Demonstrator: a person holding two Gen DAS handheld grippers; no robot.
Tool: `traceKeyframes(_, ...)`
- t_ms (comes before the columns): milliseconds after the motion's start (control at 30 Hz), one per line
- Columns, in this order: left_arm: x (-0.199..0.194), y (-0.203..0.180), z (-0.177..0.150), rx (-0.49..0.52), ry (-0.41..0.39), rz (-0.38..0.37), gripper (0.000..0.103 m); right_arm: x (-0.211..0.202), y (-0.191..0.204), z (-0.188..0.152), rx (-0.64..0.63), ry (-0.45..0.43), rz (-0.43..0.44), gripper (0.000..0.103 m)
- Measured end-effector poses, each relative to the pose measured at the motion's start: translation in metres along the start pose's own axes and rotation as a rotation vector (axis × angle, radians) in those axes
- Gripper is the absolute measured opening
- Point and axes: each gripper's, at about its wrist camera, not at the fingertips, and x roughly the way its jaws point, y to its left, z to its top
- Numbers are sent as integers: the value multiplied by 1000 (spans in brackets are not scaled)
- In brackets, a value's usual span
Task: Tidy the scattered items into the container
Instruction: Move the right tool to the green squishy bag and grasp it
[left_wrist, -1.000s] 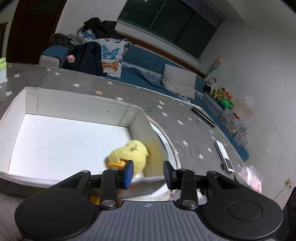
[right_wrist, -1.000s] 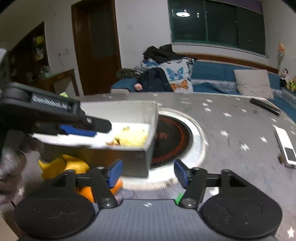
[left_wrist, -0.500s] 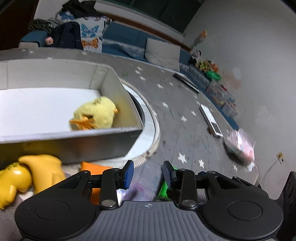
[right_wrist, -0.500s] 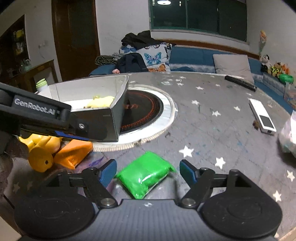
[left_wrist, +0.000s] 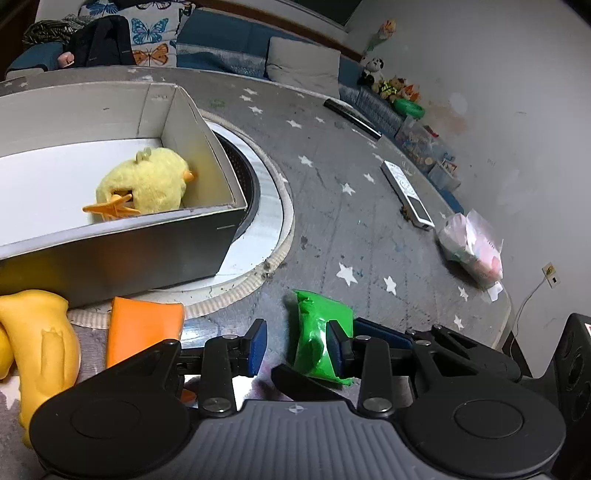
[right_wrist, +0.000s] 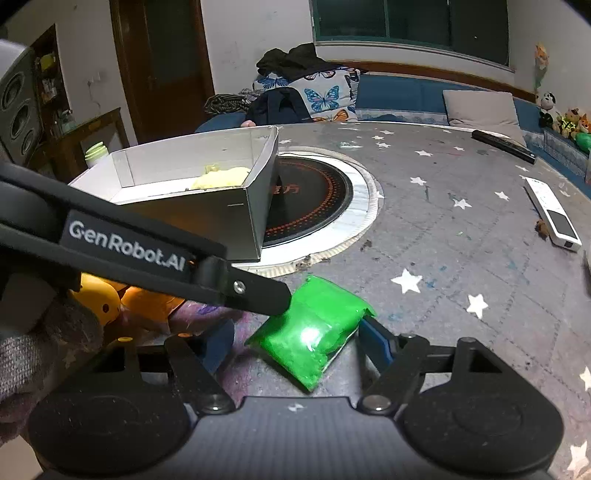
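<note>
Lying on the star-patterned table (right_wrist: 461, 258), a green packet (right_wrist: 314, 332) is sitting between the right gripper's (right_wrist: 295, 341) spread fingers. The left gripper (left_wrist: 295, 341), jaws apart, is hovering just beside it, near the box (left_wrist: 155, 251) holding a plush chick (left_wrist: 144, 184).

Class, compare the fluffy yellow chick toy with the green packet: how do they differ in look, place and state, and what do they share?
The fluffy yellow chick toy is matte plush with orange feet; the green packet is glossy plastic, glinting. The chick toy lies inside the box; the packet lies on the starred tablecloth. The chick toy sits clear of both grippers; the packet sits between the open right gripper fingers. Both are small, soft-looking items.
</note>
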Motion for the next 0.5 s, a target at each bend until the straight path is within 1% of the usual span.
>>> traceKeyframes(33,1,1,0,-4,7,-2,37,1,1,0,-4,2,-3,75)
traceKeyframes(67,3,1,0,-9,13,-3,37,3,1,0,-5,4,-4,71)
traceKeyframes(167,7,4,-2,-26,31,-13,37,5,3,0,-11,2,-14,66)
traceKeyframes(300,8,5,-3,-26,29,-28,37,5,5,-1,-26,-6,-29,60)
traceKeyframes(333,7,5,-3,-27,28,-31,37,5,5,-1,-24,-8,-28,56)
traceKeyframes(400,8,7,-3,-36,32,-38,37,4,5,-1,-20,-10,-23,50)
traceKeyframes(500,8,6,-5,-31,34,-36,37,4,5,-1,-21,-11,-18,49)
